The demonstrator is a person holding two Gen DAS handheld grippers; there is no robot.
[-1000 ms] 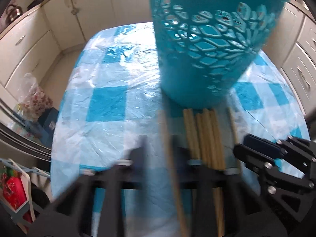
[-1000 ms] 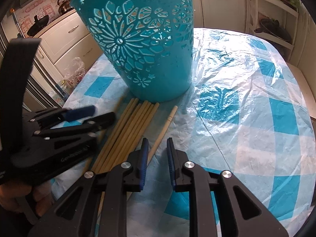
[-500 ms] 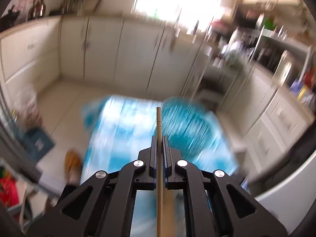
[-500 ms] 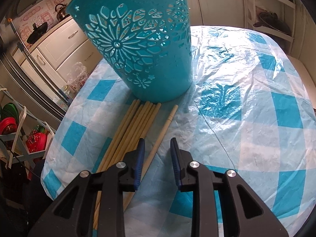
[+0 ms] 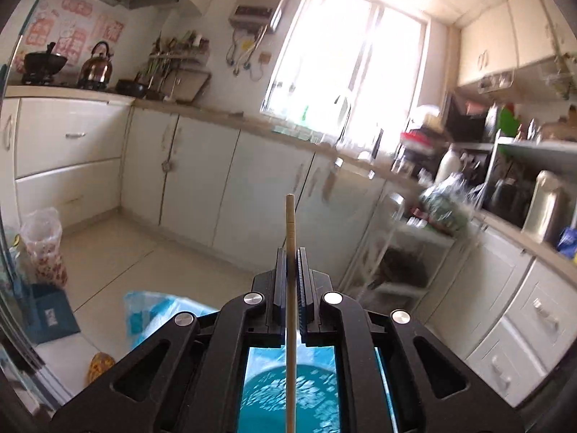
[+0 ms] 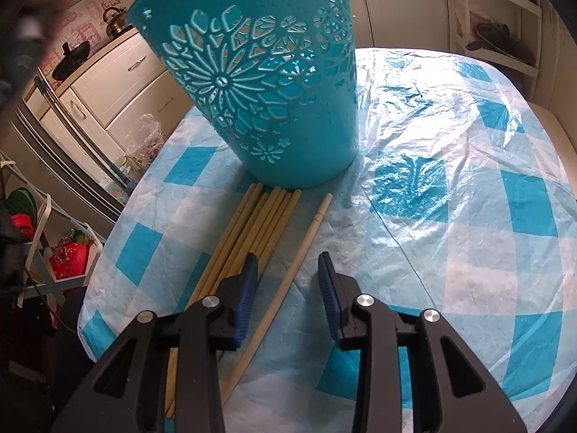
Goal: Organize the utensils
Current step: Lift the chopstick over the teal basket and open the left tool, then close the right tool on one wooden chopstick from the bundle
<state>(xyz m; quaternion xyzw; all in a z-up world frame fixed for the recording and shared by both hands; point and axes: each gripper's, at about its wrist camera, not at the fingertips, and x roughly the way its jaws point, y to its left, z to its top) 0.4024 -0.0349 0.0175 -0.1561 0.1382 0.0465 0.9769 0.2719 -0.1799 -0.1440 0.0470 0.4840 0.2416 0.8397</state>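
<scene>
Left claw (image 5: pixel 289 274) clamps a thin wood chopstick (image 5: pixel 290 223); right claw (image 6: pixel 287 281) opening w/ nothing gripped, over round sticks (image 6: pixel 252 231) by lacy plastic bin (image 6: pixel 267 83).

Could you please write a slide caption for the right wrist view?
Right gripper, jaws opening, poised over a lone chopstick beside bundled chopsticks and a teal basket.

I can't read any text from here. The pink wall stickers (image 5: pixel 74 21) behind the stove carry markings too small and blurred for me to make out.
</scene>
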